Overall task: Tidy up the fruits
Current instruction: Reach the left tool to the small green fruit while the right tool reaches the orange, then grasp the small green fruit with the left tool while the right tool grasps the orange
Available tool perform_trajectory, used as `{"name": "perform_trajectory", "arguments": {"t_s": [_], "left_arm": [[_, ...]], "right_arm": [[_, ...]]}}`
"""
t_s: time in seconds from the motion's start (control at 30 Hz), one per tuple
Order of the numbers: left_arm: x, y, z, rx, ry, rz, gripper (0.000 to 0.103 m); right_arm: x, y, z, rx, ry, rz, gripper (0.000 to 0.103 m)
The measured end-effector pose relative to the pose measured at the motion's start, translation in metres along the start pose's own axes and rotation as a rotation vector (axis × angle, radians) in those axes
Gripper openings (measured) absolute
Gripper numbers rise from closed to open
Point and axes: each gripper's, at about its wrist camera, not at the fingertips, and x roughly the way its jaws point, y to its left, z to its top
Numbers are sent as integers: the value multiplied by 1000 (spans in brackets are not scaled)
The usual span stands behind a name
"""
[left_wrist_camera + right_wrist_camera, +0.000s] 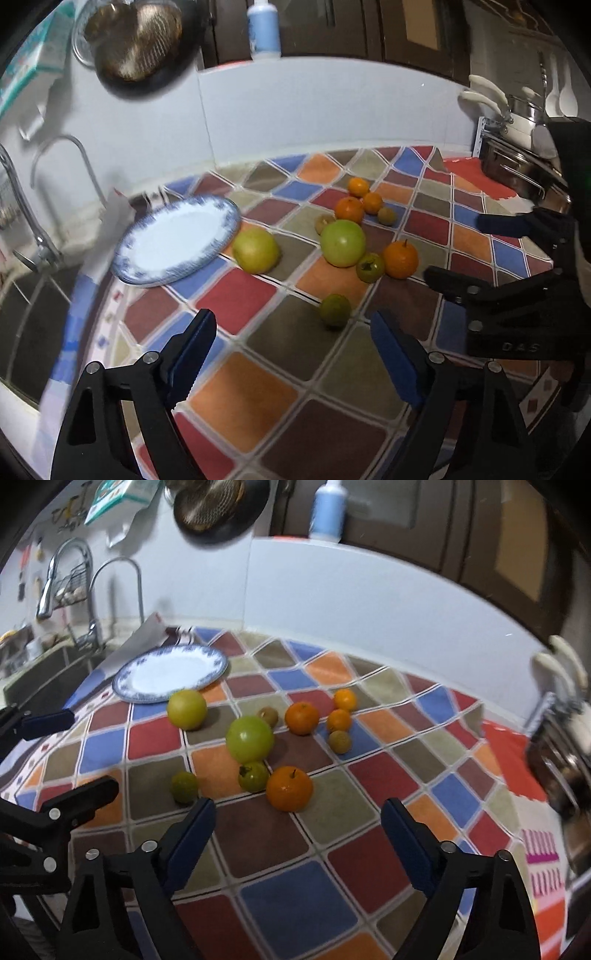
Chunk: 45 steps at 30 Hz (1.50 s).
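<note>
Several fruits lie loose on a checkered cloth: a yellow-green apple beside an empty blue-rimmed plate, a big green apple, several oranges, the nearest one, and small green fruits, one lying alone in front. My left gripper hovers open just short of that lone green fruit, nothing between its fingers. My right gripper is open above the cloth, just short of the nearest orange. Each shows in the other's view: right gripper, left gripper.
A sink with a curved faucet lies left of the plate. Steel pots on a rack stand at the right edge. A white backsplash runs behind, with a pan hanging on it and a blue bottle on the ledge.
</note>
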Motion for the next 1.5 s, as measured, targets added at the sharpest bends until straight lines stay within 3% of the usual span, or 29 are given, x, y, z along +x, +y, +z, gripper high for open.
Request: {"name": "perform_trajectory", "arguments": {"t_s": [0.23,0.5,0.8,0.9,1.03,1.5], "left_arm": [[35,-10,1,-29,86,-31,72],[60,-19,3,-22,128,-40,60],[75,-21,4,-18,164,-49,40],[78,-20,5,-21,174,-69,28],[78,-20,5,-23,168,-82,28],[45,-12,16,-35,99,-70,28]], "right_arm": [[38,-9,1,-36,46,85,81],[67,-18,1,-36,94,160,69],[79,-19,5,-40,101,205,60],[81,-18,4,-45,108,213,52],[81,-17,3,-35,118,229,43],[53,-15,5,19,78,191,43]]}}
